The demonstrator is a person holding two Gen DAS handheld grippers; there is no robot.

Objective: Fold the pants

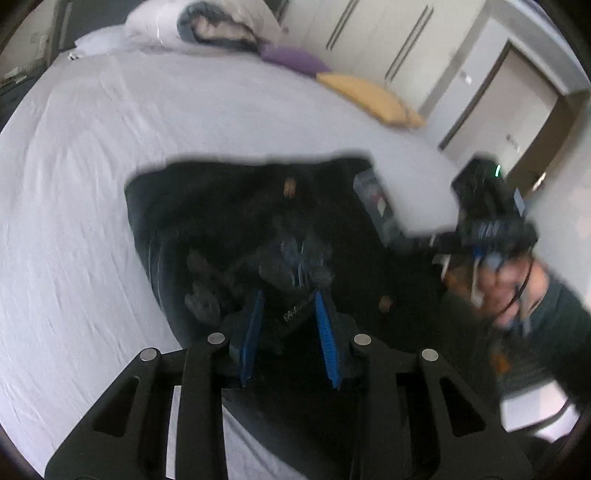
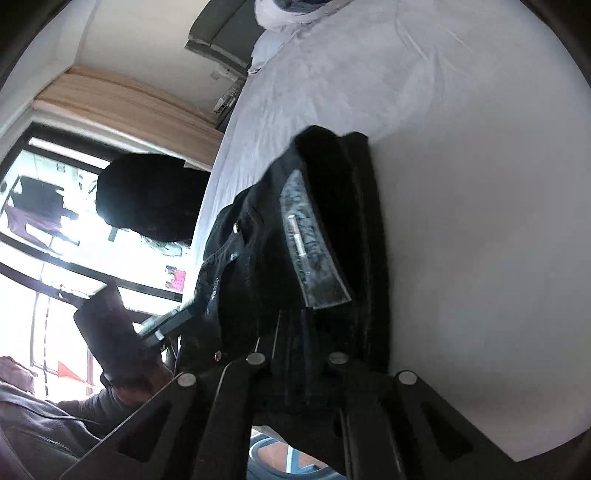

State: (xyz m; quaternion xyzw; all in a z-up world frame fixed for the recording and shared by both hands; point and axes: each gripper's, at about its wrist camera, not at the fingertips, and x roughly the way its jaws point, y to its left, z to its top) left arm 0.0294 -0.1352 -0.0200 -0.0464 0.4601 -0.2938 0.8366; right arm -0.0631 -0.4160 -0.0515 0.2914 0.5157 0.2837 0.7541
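Black jeans (image 1: 229,206) lie bunched on the white bed sheet (image 1: 92,184), with a leather waist patch (image 1: 376,203) at the right. My left gripper (image 1: 291,325) is over the jeans, its blue pads (image 1: 251,332) apart with dark denim between them. In the left wrist view the right gripper (image 1: 487,229) hangs at the jeans' right edge, blurred. In the right wrist view the jeans (image 2: 266,258) with the patch (image 2: 314,251) hang in front of my right gripper (image 2: 295,354), whose fingers close on the denim.
A rolled duvet and pillows (image 1: 207,26), a purple cushion (image 1: 295,59) and a yellow cushion (image 1: 373,99) lie at the bed's far side. Wardrobe doors (image 1: 369,29) stand behind. A window (image 2: 55,221) is at the left in the right wrist view.
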